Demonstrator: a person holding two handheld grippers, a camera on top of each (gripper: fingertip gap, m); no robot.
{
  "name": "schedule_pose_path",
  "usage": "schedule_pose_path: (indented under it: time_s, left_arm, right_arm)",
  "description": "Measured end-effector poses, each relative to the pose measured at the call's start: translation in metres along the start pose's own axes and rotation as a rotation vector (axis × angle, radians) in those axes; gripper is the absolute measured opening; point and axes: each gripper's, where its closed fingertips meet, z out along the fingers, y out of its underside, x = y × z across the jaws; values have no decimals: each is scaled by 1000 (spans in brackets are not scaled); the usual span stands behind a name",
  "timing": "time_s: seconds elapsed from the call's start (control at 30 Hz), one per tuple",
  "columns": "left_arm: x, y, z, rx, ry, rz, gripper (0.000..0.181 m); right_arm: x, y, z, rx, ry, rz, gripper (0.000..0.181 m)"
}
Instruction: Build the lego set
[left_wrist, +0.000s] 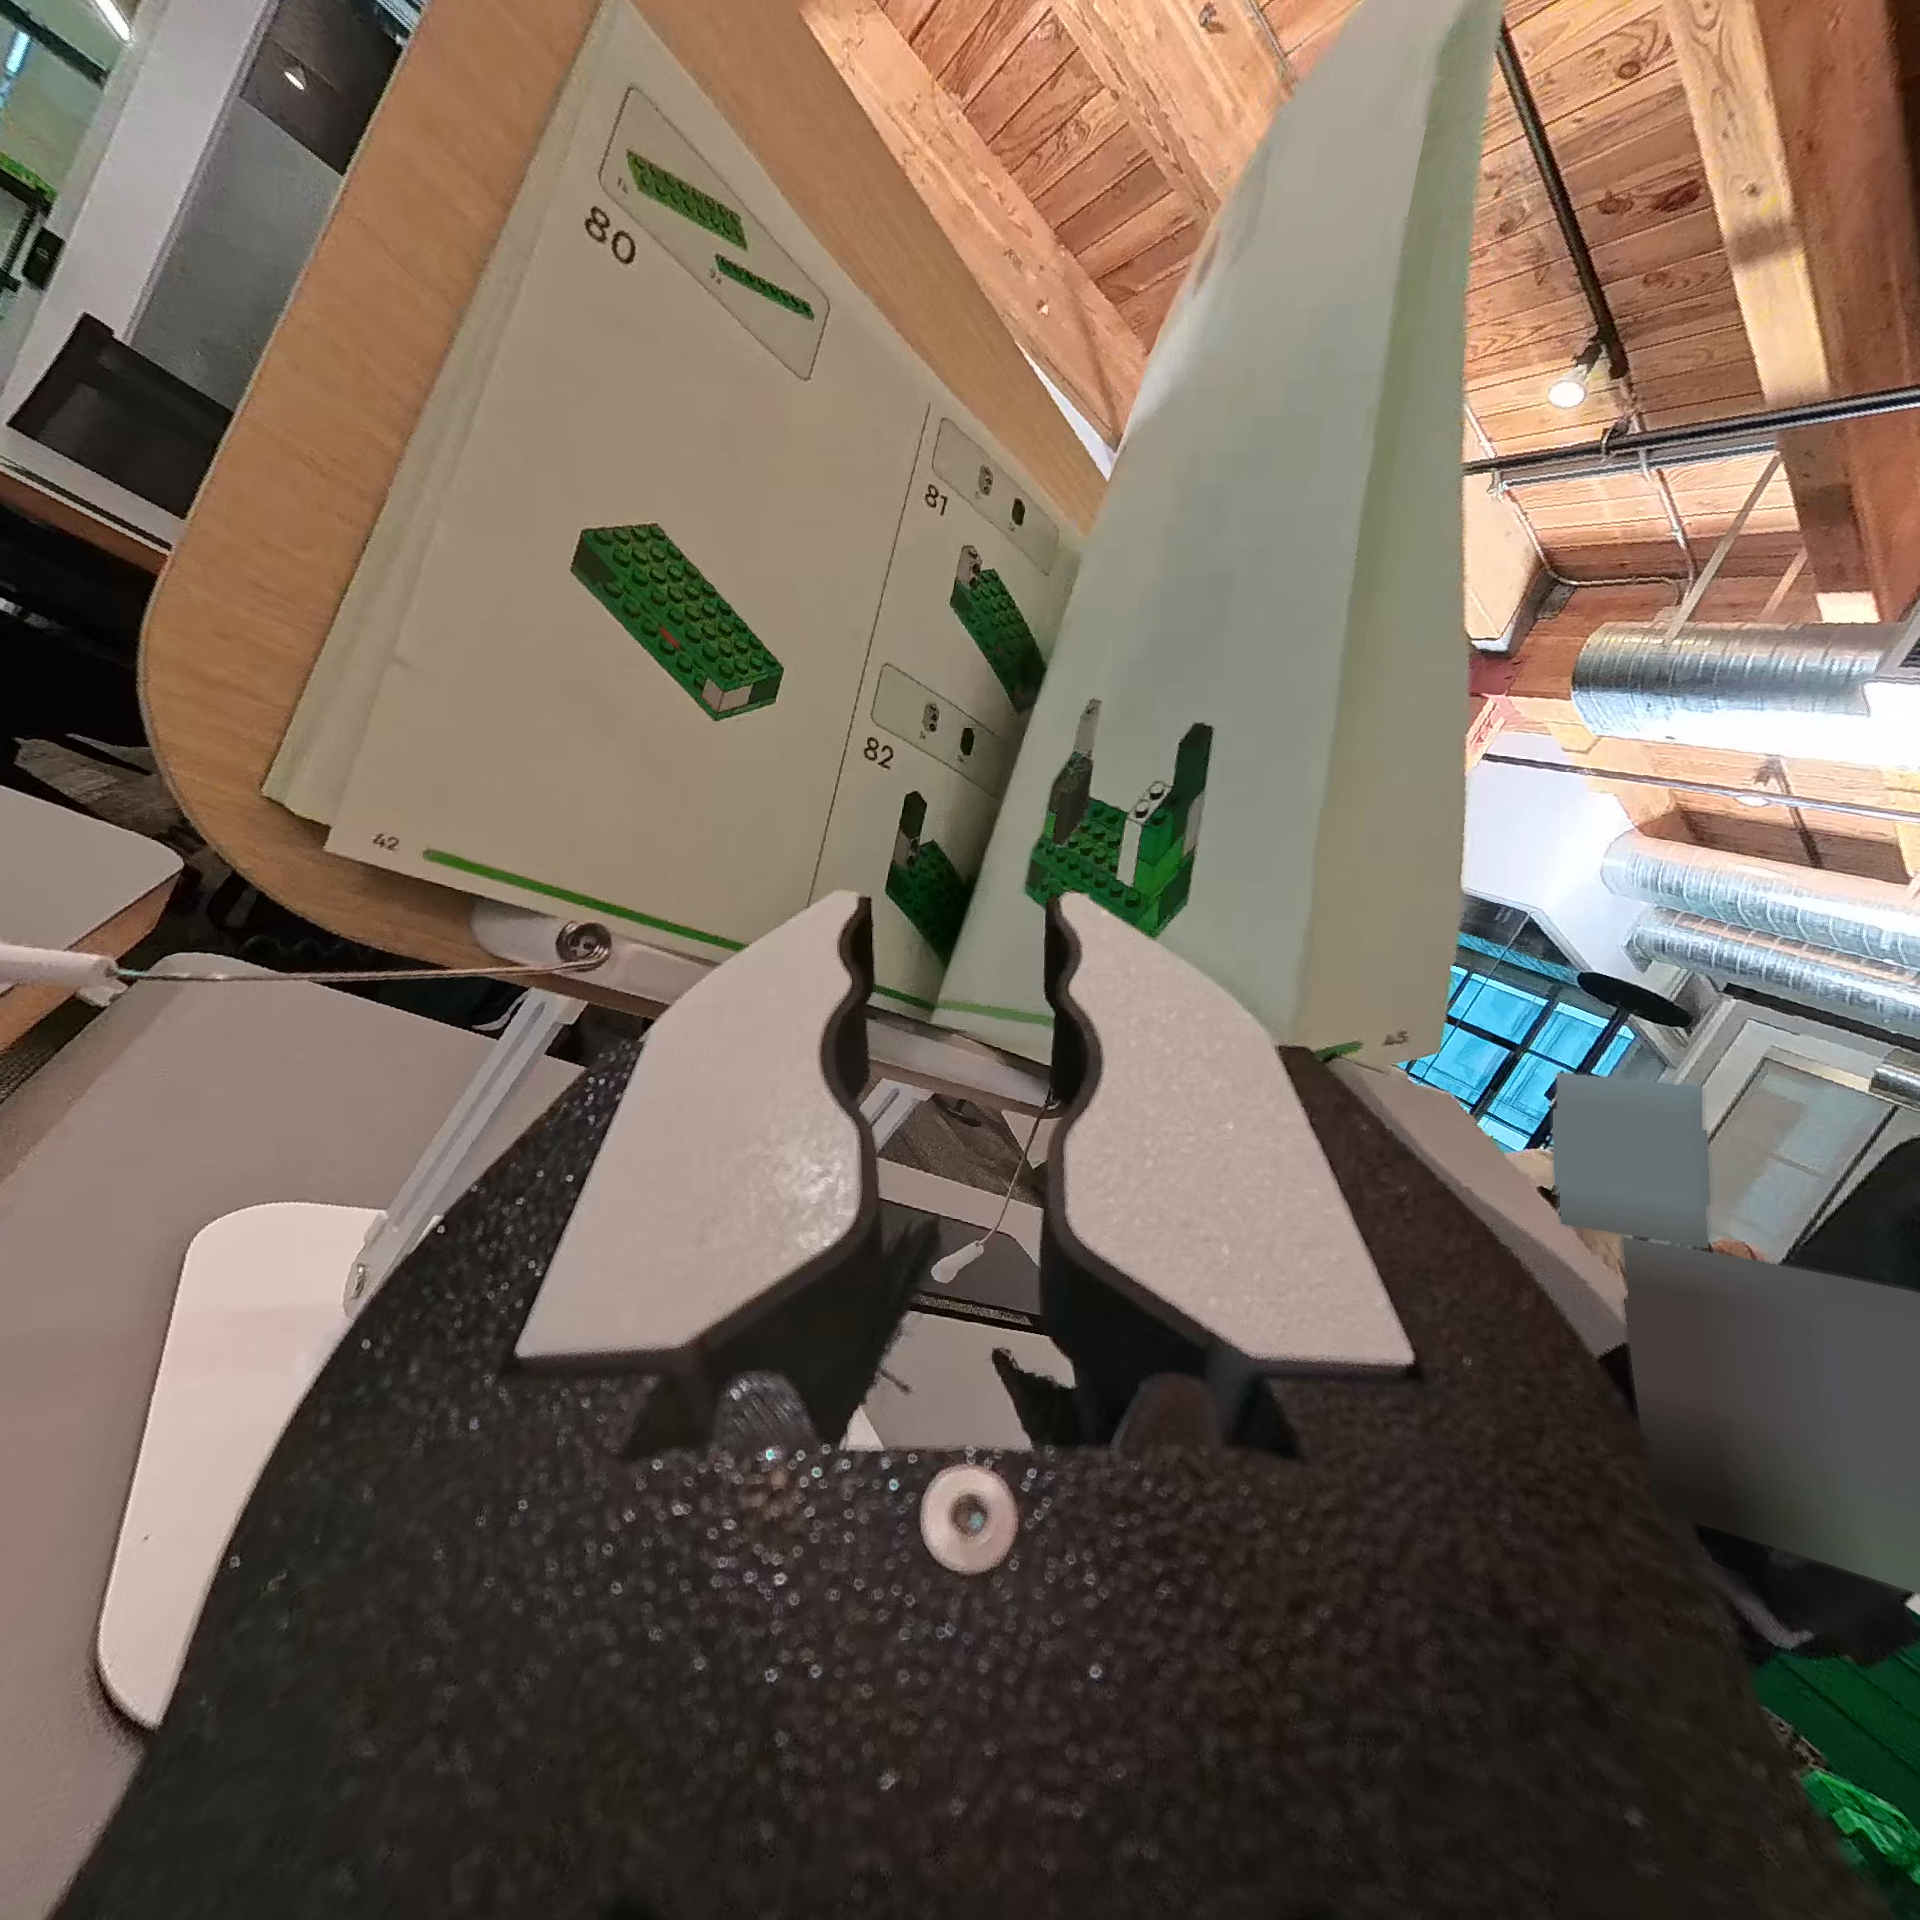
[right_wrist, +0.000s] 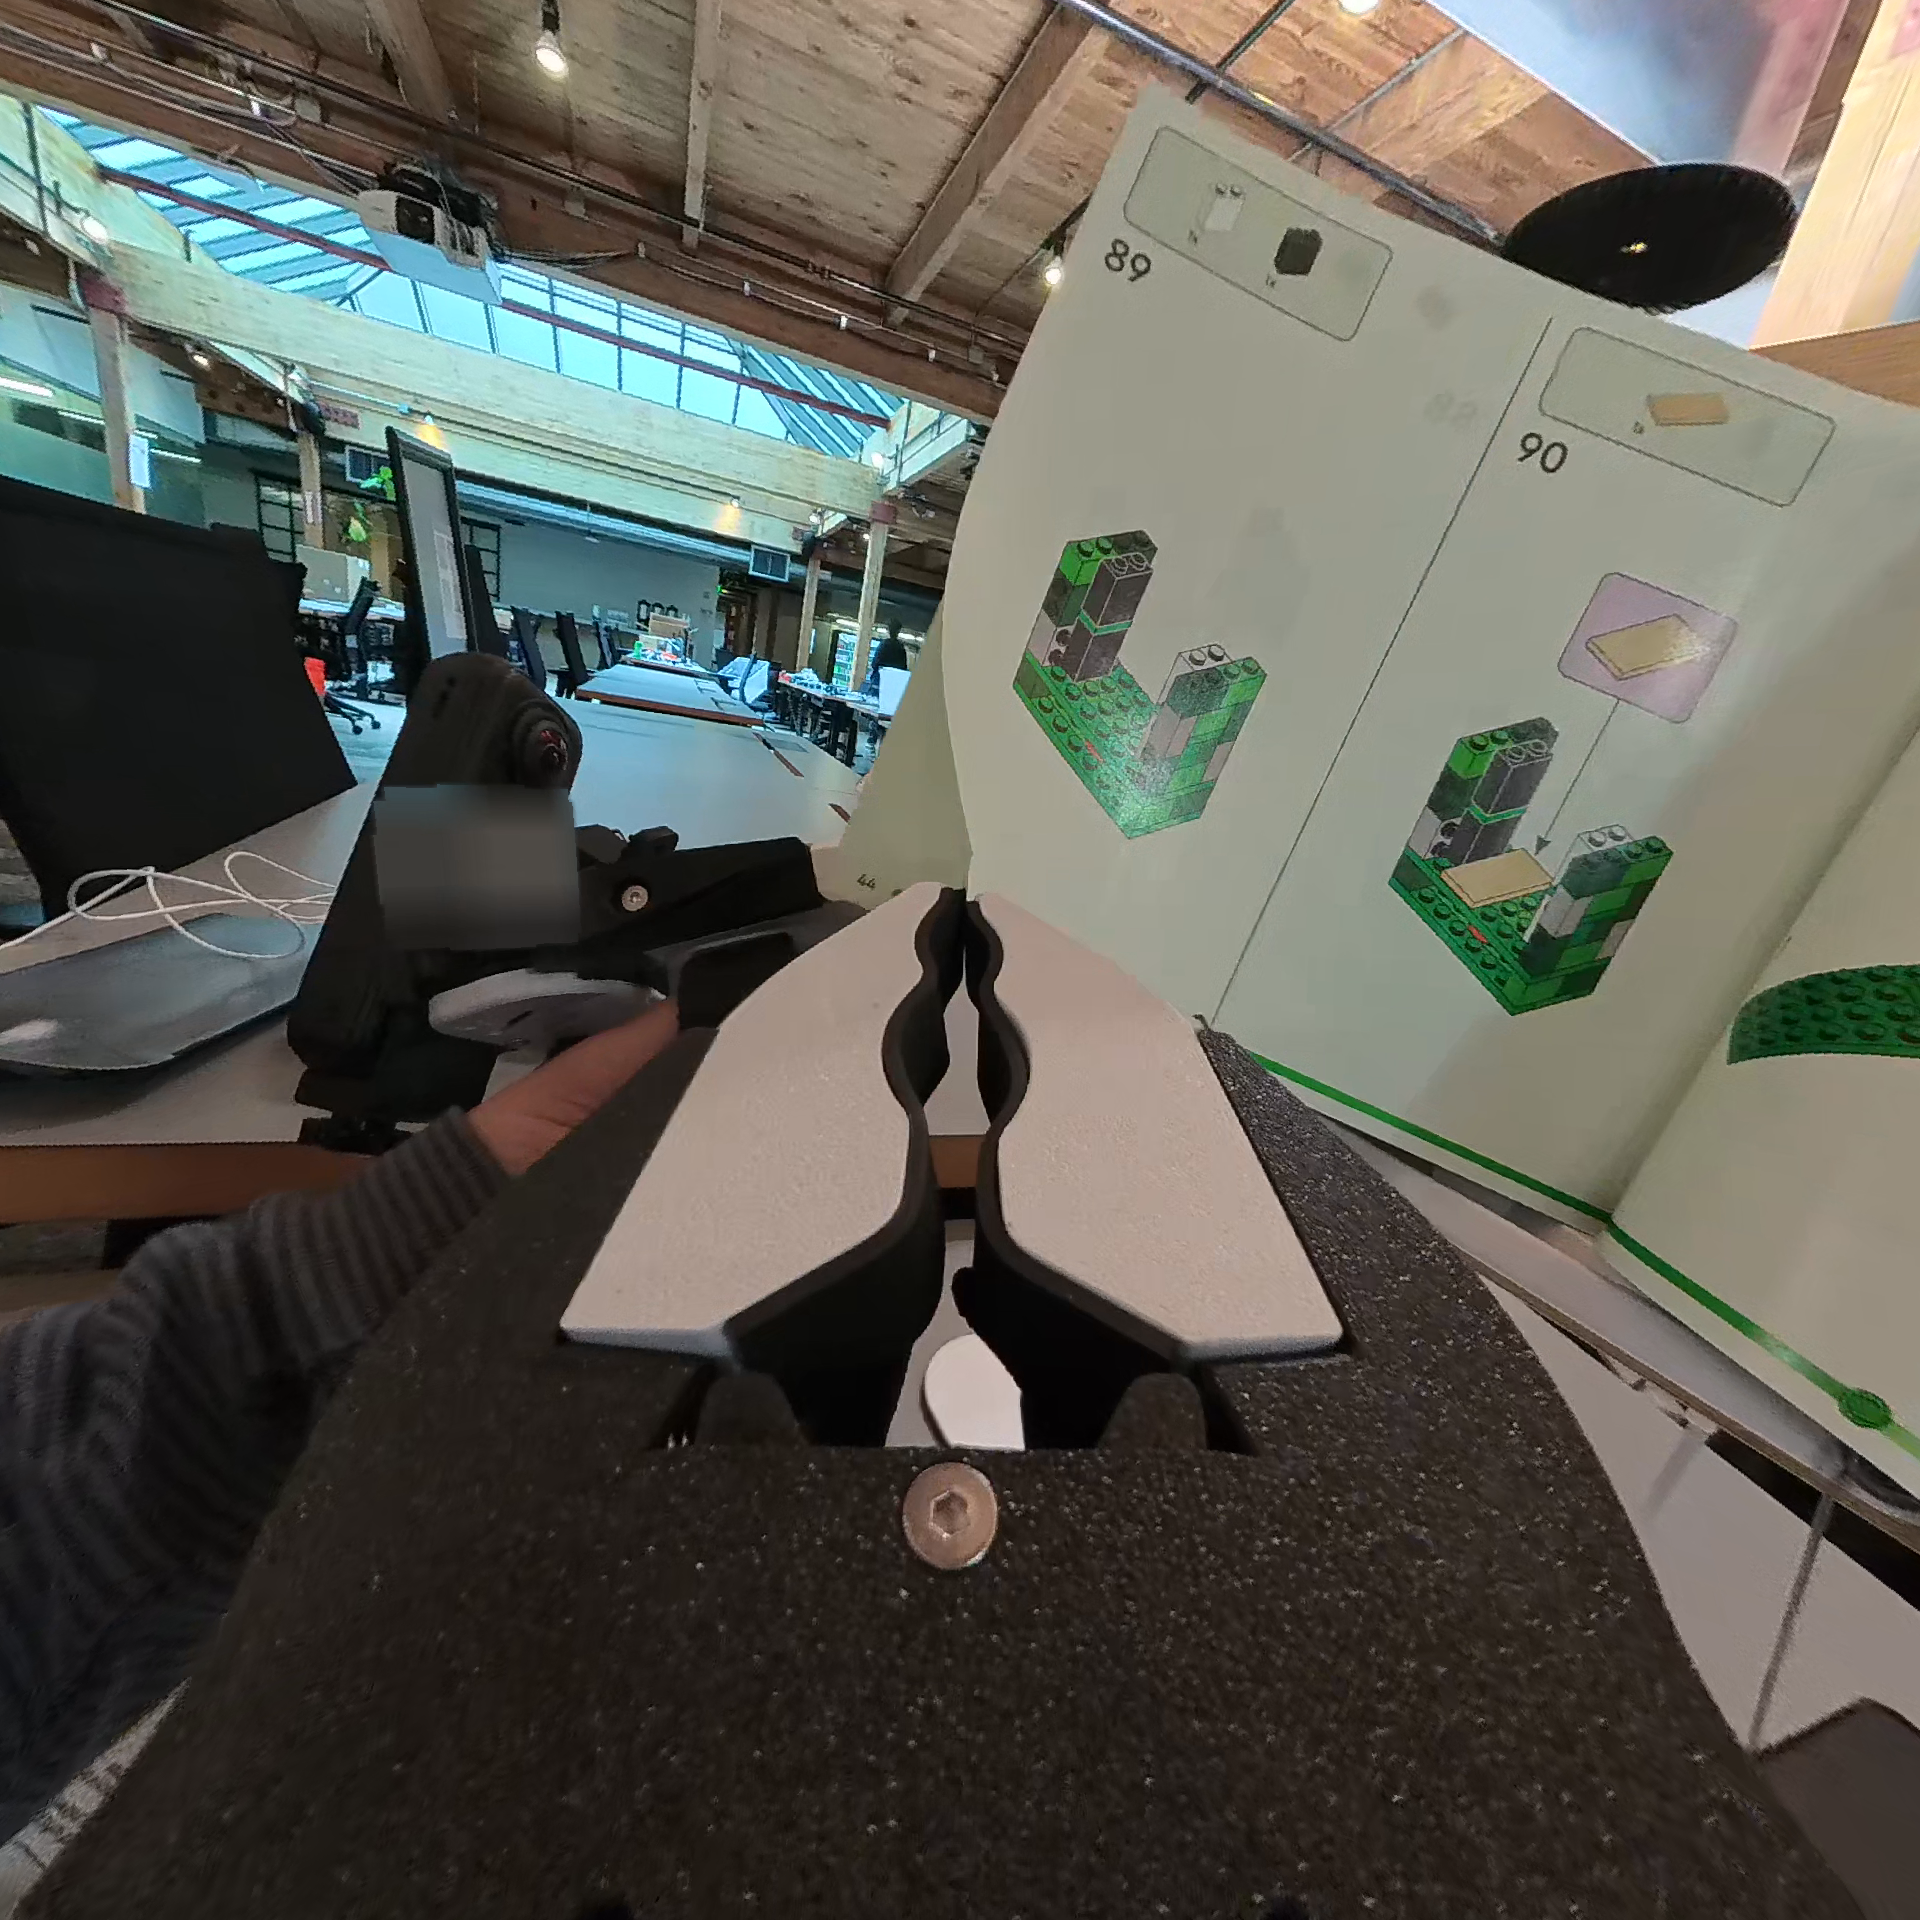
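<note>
The booklet (left_wrist: 644, 582) stands open on a wooden stand (left_wrist: 343, 436) with a white base (left_wrist: 239, 1403) on the grey surface (left_wrist: 156, 1143). In the left wrist view, its left page lies flat against the stand, showing drawings of green brick plates. Right of it, 1 page (left_wrist: 1278, 623) stands up on edge, blurred. The left gripper (left_wrist: 958, 940) sits just below the booklet's bottom edge with its jaws apart by a clear gap; the foot of the raised page falls in line with that gap, but whether the jaws touch the paper cannot be told. A few green bricks (left_wrist: 1860, 1829) lie at the far lower right.

In the right wrist view, a hand (right_wrist: 566, 1081) in a dark ribbed sleeve (right_wrist: 177, 1351) holds the left gripper (right_wrist: 717, 971) at the left. A white cable (right_wrist: 208, 904) lies on the surface behind. The right gripper (right_wrist: 964, 906) has its jaws almost closed, tips nearly meeting, right at the lower edge of the raised page (right_wrist: 1195, 623); whether paper is pinched there cannot be told. Further right the booklet's other pages spread open.
</note>
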Motion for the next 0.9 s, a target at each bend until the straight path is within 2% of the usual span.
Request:
schedule_pose_path:
  time_s: [0.2, 0.47, 0.57, 0.73, 0.9]
  left_arm:
    - [3, 1, 1, -4, 10, -1, 31]
    - [18, 11, 12, -35, 50, 12, 31]
    - [37, 22, 25, -79, 98, 25, 30]
    - [70, 63, 63, -218, 150, 144, 26]
    - [81, 95, 104, -344, 180, 151, 26]
  right_arm:
    - [17, -5, -12, 27, 53, 14, 0]
    - [64, -7, -46, 73, 200, 65, 0]
    - [93, -6, -67, 95, 323, 119, 0]
    - [150, 5, -117, 173, 557, 343, 1]
    - [173, 24, -147, 271, 670, 543, 33]
